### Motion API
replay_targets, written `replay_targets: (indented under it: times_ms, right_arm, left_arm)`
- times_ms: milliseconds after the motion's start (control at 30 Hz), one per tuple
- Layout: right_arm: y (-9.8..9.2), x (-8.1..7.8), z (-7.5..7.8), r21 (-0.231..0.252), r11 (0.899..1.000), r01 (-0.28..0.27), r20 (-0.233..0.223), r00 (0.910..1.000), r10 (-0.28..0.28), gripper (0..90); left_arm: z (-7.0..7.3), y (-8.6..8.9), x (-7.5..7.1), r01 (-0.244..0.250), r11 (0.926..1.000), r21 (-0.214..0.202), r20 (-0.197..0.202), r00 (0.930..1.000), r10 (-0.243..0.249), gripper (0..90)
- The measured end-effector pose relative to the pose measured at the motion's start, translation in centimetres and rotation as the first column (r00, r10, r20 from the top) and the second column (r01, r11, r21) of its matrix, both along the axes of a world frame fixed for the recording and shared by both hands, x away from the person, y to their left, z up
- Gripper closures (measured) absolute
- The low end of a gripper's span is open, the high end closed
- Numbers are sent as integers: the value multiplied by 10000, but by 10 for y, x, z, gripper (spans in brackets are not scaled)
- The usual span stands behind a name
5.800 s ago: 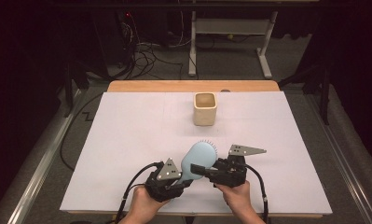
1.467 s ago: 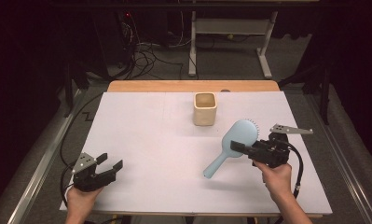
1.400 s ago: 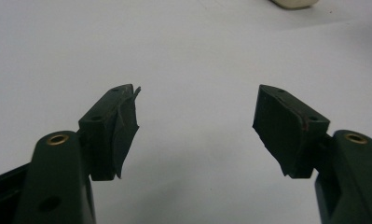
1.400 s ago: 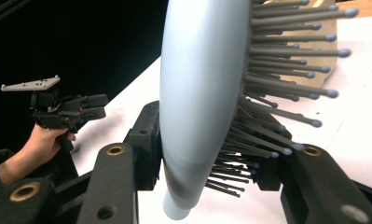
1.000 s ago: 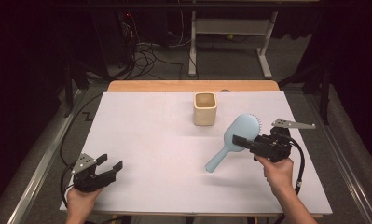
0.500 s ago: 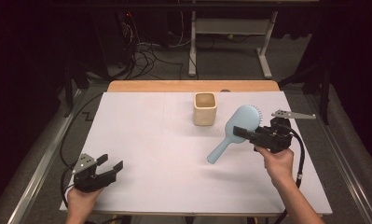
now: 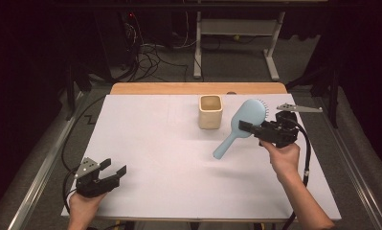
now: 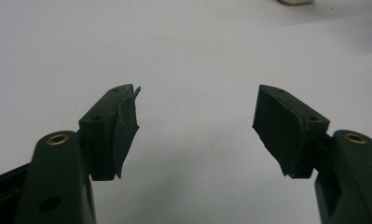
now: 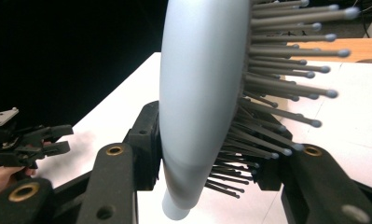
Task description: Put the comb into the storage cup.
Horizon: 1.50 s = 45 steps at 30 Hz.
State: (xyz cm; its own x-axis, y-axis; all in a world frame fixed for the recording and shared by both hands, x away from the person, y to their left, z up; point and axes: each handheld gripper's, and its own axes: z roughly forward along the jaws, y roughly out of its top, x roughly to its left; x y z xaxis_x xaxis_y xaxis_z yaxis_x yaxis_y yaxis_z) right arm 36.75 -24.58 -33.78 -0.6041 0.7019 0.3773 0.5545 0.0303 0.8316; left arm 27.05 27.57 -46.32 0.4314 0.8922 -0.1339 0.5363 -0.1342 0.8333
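A light blue hairbrush (image 7: 240, 125) with grey bristles hangs in the air over the right half of the white table (image 7: 169, 158), its handle slanting down to the left. My right gripper (image 7: 244, 126) is shut on its head: one pad lies on the smooth back, the other is among the bristles (image 9: 286, 79), as the right gripper view shows on the hairbrush (image 9: 197, 93). A beige cup (image 7: 210, 111) stands upright just left of the brush head. My left gripper (image 7: 113, 168) rests at the table's front left corner, open, with nothing between its pads (image 8: 120, 135).
A wooden strip (image 7: 198, 88) runs along the table's far edge. Beyond it are cables on the floor and a white frame (image 7: 236, 43). Metal rails flank the table on both sides. The left hand's gripper (image 9: 30, 140) appears far off in the right gripper view.
The right hand has carried the hairbrush up and toward the far side, closer to the beige cup. Several seconds ago both grippers held the brush near the front edge. The left gripper has stayed put lately.
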Motion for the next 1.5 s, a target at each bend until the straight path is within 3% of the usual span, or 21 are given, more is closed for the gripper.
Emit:
replay_targets:
  times_ms: [433, 733, 1500]
  right_arm:
    - [4, 12, 7, -239, 9991, 340, 39, 9994, -339, 534]
    - [8, 21, 15, -436, 9986, 287, 105, 9995, -282, 534]
    - [25, 44, 51, -966, 9946, 386, 333, 9988, -355, 533]
  left_arm:
    - [1, 0, -1, 3, 10000, 22, 34, 10000, -3, 313]
    - [2, 0, -2, -19, 10000, 36, 123, 9999, 18, 317]
    - [1, 1, -2, -55, 10000, -30, 90, 9999, 55, 323]
